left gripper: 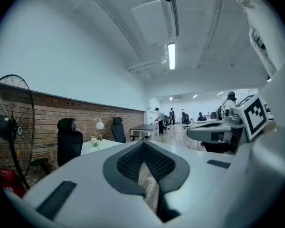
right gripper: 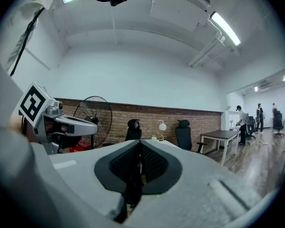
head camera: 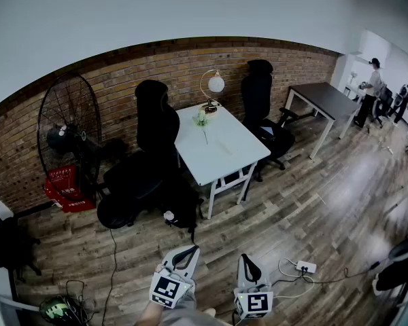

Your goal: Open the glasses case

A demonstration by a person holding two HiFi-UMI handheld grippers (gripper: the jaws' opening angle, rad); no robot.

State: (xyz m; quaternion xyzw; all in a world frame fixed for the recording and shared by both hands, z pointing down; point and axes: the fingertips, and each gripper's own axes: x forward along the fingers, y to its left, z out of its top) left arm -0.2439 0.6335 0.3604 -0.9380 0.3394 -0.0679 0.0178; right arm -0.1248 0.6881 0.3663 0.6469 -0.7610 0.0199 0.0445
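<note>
Head view: left white-and-black claw (head camera: 190, 251) and right white-and-black claw (head camera: 245, 258) hang over the wooden plank floor (head camera: 313, 209), well apart from the white rectangular worktop (head camera: 238, 151). I cannot make out the glasses case.

Left gripper view: clenched, empty.

Right gripper view: likewise clenched, empty.

Risk: if I advance with both clenched, I may knock the unlocated case.

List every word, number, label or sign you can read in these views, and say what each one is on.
No text can be read in any of the three views.
Left marker cube: a black-and-white square pattern only, no letters or digits.
Right marker cube: the same, a pattern only.
Red crate: too small to tell whether it bears any print.
</note>
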